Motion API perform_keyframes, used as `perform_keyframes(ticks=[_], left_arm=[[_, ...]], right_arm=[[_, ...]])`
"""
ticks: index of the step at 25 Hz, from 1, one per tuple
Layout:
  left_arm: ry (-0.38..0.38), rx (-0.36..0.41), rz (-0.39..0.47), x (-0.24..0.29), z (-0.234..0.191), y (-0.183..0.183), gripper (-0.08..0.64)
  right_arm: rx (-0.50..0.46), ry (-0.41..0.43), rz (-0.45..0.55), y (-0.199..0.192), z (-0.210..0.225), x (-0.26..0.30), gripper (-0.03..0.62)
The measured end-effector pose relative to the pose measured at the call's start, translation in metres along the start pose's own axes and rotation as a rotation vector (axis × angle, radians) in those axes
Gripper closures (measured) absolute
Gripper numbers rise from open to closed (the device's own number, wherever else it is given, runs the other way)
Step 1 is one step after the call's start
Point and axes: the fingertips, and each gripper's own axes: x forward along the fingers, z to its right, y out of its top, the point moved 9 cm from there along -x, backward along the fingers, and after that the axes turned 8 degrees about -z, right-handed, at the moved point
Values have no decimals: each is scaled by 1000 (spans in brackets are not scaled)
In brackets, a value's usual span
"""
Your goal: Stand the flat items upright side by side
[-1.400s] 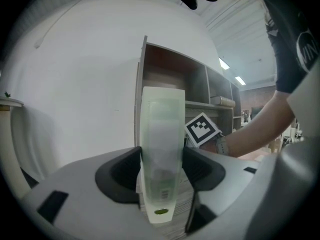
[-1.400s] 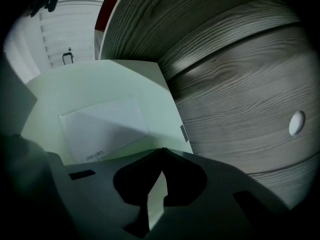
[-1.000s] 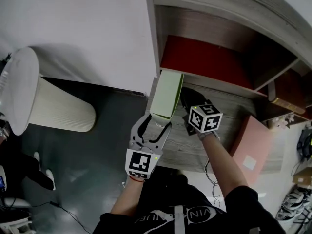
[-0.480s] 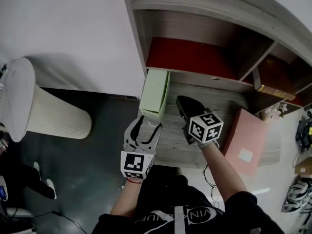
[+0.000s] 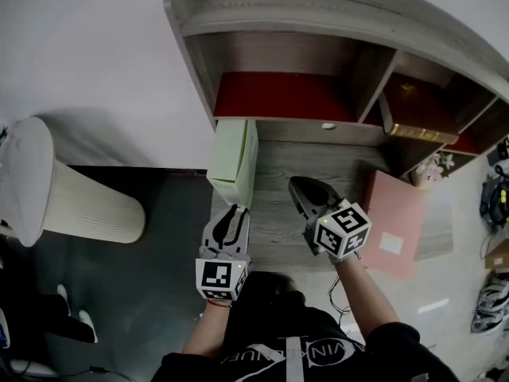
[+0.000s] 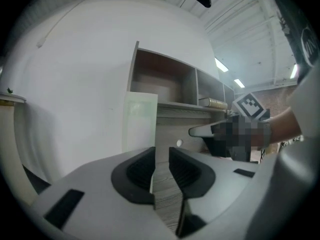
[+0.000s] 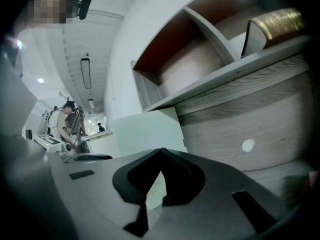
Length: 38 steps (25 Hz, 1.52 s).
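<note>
Pale green flat box (image 5: 232,159) stands upright on its edge at the left end of the grey wood tabletop (image 5: 318,161), in front of the shelf unit (image 5: 278,50). It was probably set at the end to leave room beside it for a neighbour. The left claw (image 5: 230,212) is just clear of the box. Its jaws have just been closing, and a narrow gap shows between them with nothing in it. The right claw (image 5: 295,184) is at mid-tabletop, jaws together and empty. The pink flat item (image 5: 395,229) lies flat at the right, well apart from the box and not yet stood up; it is likely the next to be raised.
</note>
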Motion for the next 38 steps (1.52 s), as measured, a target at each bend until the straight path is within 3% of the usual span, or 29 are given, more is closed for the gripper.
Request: perform_keyframes(ticks=[4,14,38], left_arm=[[-41,-7,13,5,12,5,534],[-140,5,20,19,41,15,555],[-587,124,-52,117,154,30,555]], right_arm=[[-26,-6,14,4,-4,-27,584],[-38,-120,56,-2,-2,-94,584],[183,-587,99,-69,36,-237,584]])
